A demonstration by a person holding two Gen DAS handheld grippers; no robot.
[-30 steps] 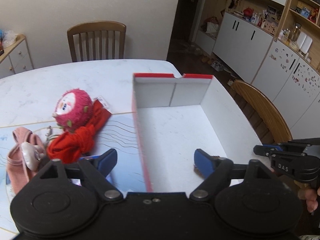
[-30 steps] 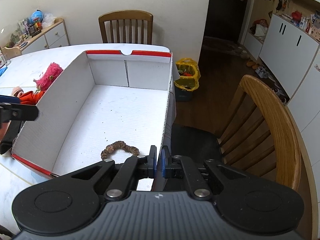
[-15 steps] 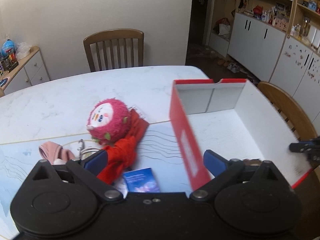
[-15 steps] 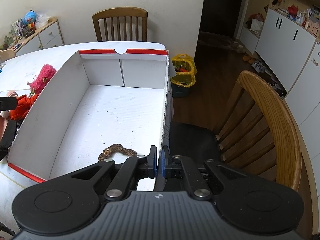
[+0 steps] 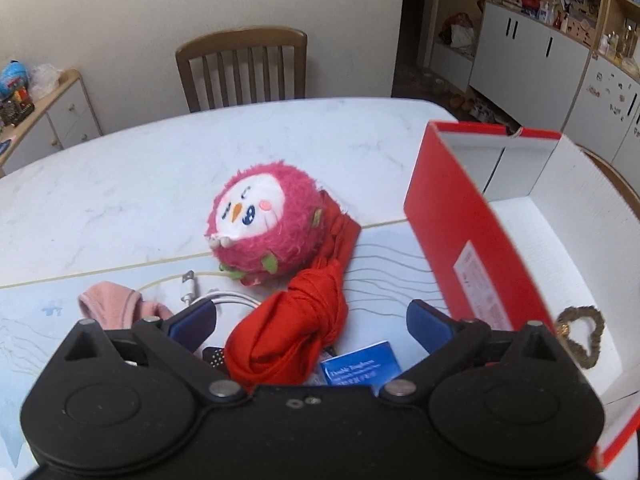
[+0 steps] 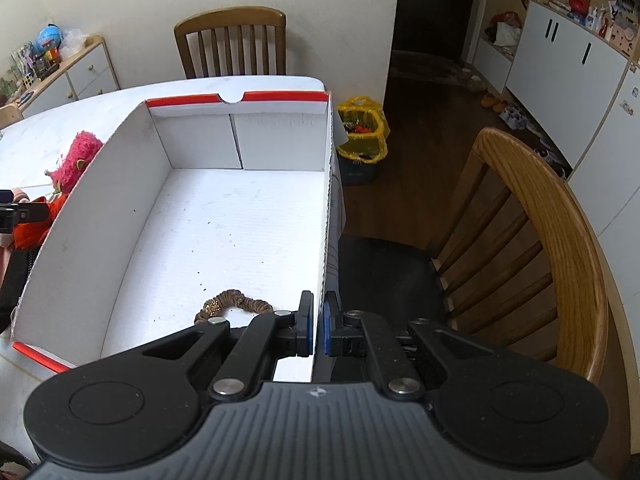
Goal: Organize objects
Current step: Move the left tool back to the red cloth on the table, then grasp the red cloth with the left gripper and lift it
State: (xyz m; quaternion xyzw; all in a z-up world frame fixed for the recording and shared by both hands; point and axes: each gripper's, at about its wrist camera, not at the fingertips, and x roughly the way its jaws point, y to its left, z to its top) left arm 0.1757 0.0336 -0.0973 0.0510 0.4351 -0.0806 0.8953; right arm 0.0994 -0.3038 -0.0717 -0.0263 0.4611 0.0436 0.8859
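Barely started: only a brown-gold fabric scrunchie (image 6: pixel 234 304) lying inside the red-and-white cardboard box (image 6: pixel 224 216). Still waiting on the marble worktop (image 5: pixel 160 168): fuzzy pink plush toy (image 5: pixel 266 224), knotted red cloth (image 5: pixel 292 332), pink garment (image 5: pixel 116 304), white cable (image 5: pixel 224 300), small blue booklet (image 5: pixel 360 364).

Left claw (image 5: pixel 312 320) gaping wide after just opening, hovering empty over the red cloth. Right claw (image 6: pixel 316 324) pinching the box's right wall, seen only from the right wrist; clutter mostly showing from the left.
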